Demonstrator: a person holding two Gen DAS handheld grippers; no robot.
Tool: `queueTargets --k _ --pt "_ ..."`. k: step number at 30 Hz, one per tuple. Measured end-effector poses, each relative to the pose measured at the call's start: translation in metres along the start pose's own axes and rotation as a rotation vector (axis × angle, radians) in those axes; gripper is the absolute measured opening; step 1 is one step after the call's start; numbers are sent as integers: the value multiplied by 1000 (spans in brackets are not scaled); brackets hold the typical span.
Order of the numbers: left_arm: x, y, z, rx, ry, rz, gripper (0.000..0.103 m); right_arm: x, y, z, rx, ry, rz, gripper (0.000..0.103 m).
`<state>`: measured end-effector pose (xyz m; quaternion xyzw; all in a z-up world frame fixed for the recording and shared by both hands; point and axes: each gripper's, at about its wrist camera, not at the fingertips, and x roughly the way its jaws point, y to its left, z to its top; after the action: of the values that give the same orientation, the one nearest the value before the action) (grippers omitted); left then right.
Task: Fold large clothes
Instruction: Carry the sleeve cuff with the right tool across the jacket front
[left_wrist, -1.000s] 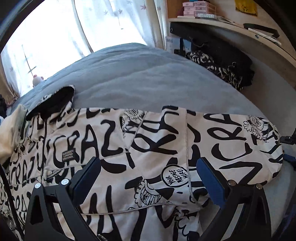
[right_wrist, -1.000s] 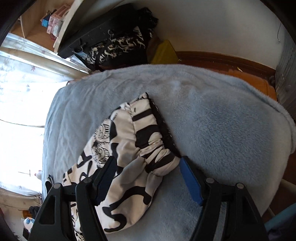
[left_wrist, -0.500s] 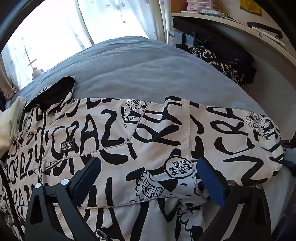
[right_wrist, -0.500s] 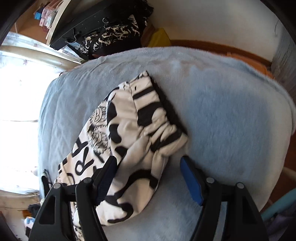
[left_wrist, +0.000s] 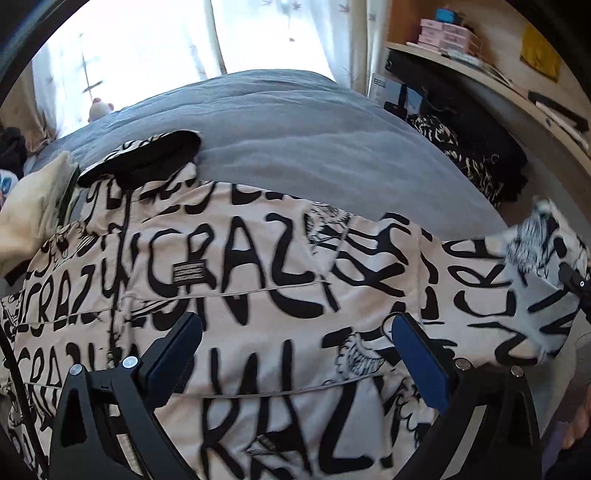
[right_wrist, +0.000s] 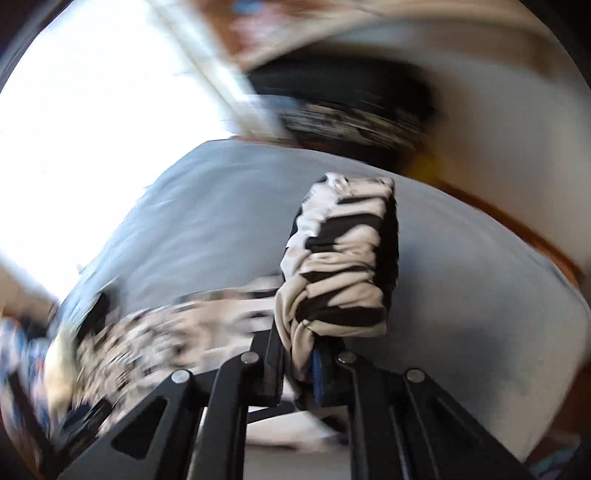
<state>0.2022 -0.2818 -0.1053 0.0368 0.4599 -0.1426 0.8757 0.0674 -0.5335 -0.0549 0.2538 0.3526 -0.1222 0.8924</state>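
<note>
Your right gripper (right_wrist: 301, 363) is closing its jaws on bunched cloth; your left gripper (left_wrist: 295, 360) hangs wide apart, empty.

bed (left_wrist: 295, 147): grey blanket cover | on it: printed jacket (left_wrist: 258, 295) spread flat across near half, black collar toward window | cream cloth (left_wrist: 33, 206) at left edge beside jacket

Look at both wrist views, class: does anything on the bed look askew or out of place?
Yes. The jacket lies spread flat on the grey blanket, but its sleeve cuff is bunched and lifted clear, pinched in the closing right gripper. The left gripper hovers open.
</note>
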Motion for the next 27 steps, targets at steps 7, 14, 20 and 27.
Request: queueTargets --k 7,14,20,27 --pt "-44 99 -16 -141 -22 61 102 18 153 -58 -368 85 158 11" --pt "-29 179 -58 -239 85 97 102 73 222 -157 -592 261 151 12" --pt "-18 191 -78 -241 114 83 102 92 250 -202 -711 316 79 13" --pt "-16 183 -76 -215 106 31 102 83 255 -208 -748 278 51 38"
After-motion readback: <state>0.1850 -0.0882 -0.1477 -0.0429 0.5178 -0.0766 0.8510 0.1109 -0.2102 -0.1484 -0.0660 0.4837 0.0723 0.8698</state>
